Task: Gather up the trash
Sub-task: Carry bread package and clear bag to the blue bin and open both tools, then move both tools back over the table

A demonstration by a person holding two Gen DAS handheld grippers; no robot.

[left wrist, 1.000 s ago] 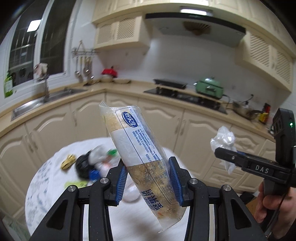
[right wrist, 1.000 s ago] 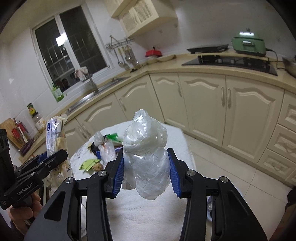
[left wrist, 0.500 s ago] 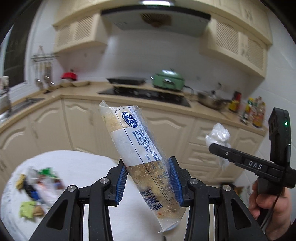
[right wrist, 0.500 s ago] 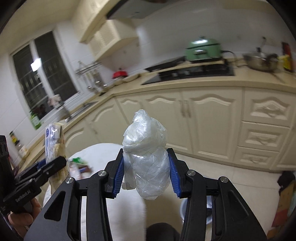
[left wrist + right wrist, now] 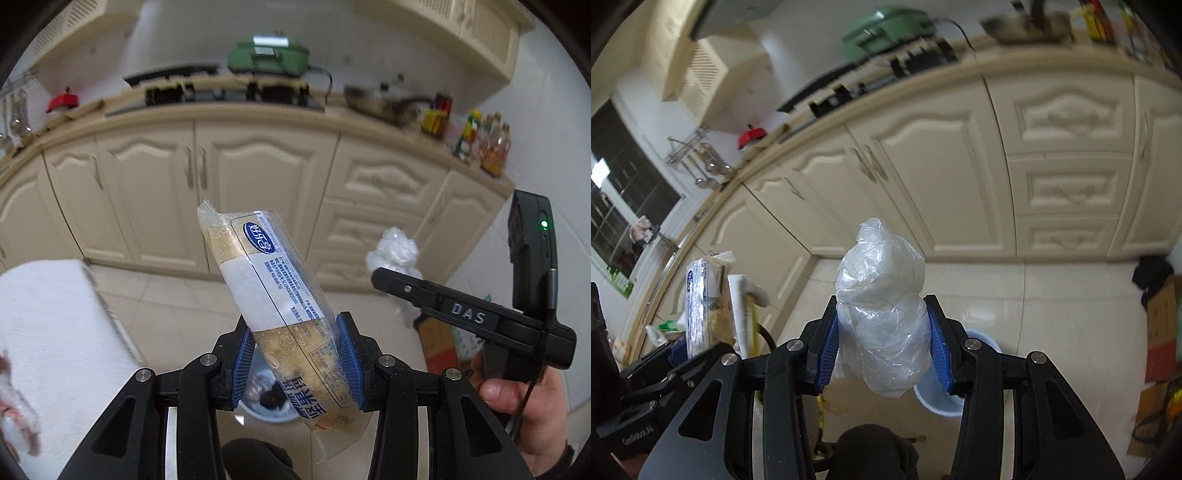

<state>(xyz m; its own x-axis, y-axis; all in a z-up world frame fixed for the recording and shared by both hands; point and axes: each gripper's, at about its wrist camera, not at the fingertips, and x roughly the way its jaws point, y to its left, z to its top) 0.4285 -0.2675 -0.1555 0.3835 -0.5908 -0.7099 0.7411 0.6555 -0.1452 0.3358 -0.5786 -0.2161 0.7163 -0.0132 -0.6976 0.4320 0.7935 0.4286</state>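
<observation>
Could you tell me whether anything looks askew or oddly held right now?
The long food wrapper leans sideways in the left tongs, pinched only near its lower end. The crumpled plastic bag sits squarely in the right tongs.

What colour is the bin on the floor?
Light blue. The bin shows best in the right wrist view, partly behind the right gripper.

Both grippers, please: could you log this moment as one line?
left gripper: shut on snack wrapper | right gripper: shut on crumpled plastic bag | bin: below

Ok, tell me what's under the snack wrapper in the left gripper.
Below the snack wrapper sits a pale blue bin holding dark trash; the wrapper and left gripper cover most of it.
</observation>
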